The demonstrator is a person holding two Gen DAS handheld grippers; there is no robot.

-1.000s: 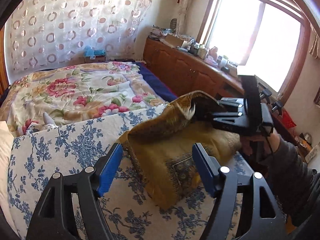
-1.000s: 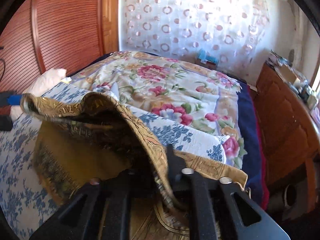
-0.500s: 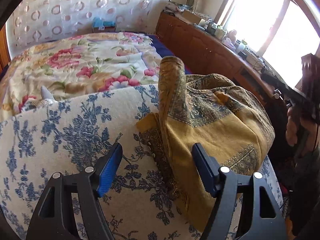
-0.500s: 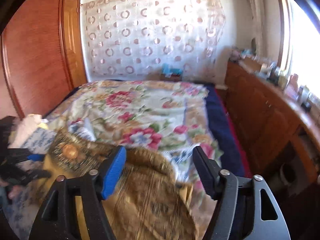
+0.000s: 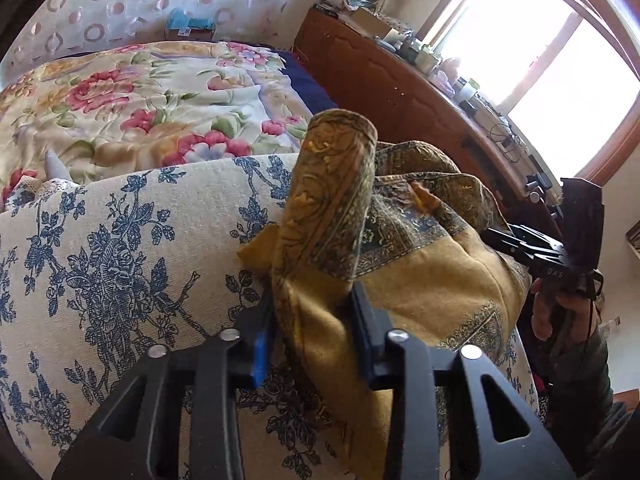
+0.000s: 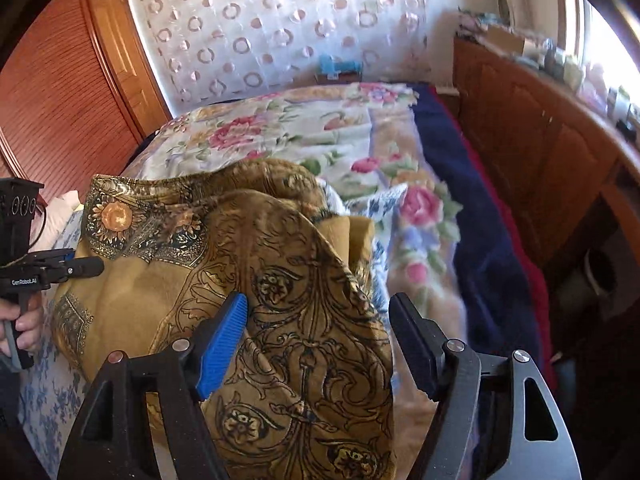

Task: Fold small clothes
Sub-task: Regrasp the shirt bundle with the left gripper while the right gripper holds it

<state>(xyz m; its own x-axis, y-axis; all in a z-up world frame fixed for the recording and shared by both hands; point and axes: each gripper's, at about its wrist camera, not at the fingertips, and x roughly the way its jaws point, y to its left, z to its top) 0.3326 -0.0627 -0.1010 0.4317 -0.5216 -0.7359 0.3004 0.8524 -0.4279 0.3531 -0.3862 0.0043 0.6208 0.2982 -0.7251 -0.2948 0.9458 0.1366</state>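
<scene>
A mustard-yellow patterned garment (image 5: 420, 280) lies bunched on the blue-floral cushion (image 5: 120, 248). My left gripper (image 5: 312, 332) is shut on a raised fold of it (image 5: 332, 200), which stands up between the jaws. In the right wrist view the same garment (image 6: 280, 320) fills the foreground, and my right gripper (image 6: 320, 336) is open with cloth lying between its fingers, not pinched. The right gripper also shows in the left wrist view (image 5: 560, 256) at the garment's far right edge. The left gripper shows in the right wrist view (image 6: 60, 268) at the left edge.
A floral bedspread (image 5: 140, 100) and dark blue blanket edge (image 6: 480, 220) lie beyond the cushion. A cluttered wooden sideboard (image 5: 400, 80) runs along the right under a bright window. A wooden door (image 6: 60, 100) and circle-patterned curtain (image 6: 280, 32) stand behind.
My left gripper closed on a fold of the garment. My right gripper let go, opened and moved back toward the garment's right edge.
</scene>
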